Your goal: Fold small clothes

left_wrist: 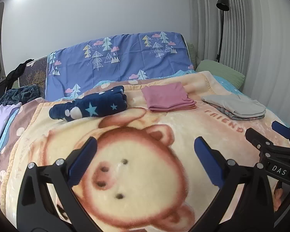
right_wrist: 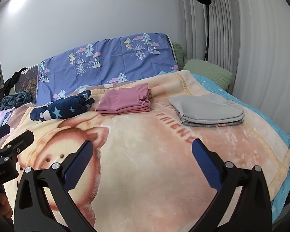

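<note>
Left gripper [left_wrist: 145, 154]: I see my jaws spread wide over the bear blanket [left_wrist: 137, 183], nothing between them.
Right gripper [right_wrist: 142, 159]: likewise gaping and empty, hanging above the blanket's pink field.
Navy star garment [left_wrist: 90, 106]: it lies at about 11 o'clock from my left tool, well apart, rolled loosely rather than squared. I judge it the piece most in need of folding.
Pink stack [right_wrist: 125, 101]: at 12 o'clock from my right tool, already folded flat in layers.
Grey stack [right_wrist: 206, 109]: at 1 o'clock, folded, lying on top of a patterned piece.
Lilac cloth [left_wrist: 2, 119]: at 9 o'clock by the bed's edge, partly out of view; I cannot tell whether it is folded.
Handling: the navy piece looks fleecy, thick, light and limp, so I expect it to sag and drag on the plush blanket.
Where to take hold: I would pinch its two near corners or a hem edge, one tool each, gathering only a single layer.
Risk: the blanket's pile may get nipped together with the cloth.
</note>
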`<state>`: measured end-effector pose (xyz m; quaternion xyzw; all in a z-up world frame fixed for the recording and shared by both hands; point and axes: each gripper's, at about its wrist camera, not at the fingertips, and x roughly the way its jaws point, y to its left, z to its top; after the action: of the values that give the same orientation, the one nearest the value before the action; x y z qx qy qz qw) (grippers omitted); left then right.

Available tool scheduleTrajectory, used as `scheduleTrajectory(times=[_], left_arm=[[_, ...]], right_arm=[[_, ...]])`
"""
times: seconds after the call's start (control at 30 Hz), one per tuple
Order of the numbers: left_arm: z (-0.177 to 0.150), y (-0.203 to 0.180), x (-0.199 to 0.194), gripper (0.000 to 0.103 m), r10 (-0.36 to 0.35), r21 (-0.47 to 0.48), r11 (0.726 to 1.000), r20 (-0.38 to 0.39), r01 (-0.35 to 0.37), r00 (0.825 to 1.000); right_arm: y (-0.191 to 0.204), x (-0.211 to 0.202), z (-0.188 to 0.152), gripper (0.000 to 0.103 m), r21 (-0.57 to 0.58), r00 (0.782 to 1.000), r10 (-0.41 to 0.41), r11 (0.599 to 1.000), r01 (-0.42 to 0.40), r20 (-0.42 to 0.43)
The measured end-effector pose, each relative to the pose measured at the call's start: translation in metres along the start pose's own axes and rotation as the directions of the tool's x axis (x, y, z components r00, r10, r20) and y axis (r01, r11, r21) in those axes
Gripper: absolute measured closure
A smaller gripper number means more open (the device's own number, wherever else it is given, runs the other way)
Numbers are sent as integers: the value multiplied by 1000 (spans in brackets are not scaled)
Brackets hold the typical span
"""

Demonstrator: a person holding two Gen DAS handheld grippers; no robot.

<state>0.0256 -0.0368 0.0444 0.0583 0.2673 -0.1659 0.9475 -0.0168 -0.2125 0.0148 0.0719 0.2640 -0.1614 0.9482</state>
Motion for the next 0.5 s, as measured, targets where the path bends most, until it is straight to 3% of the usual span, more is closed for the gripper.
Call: scheduleTrajectory(times=[0.5], left_arm=[[-6,2,5,2,7,-5,1000,-19,-7,1000]], right_arm=[[1,1,0,1,0,1000,0,1000,0,0]])
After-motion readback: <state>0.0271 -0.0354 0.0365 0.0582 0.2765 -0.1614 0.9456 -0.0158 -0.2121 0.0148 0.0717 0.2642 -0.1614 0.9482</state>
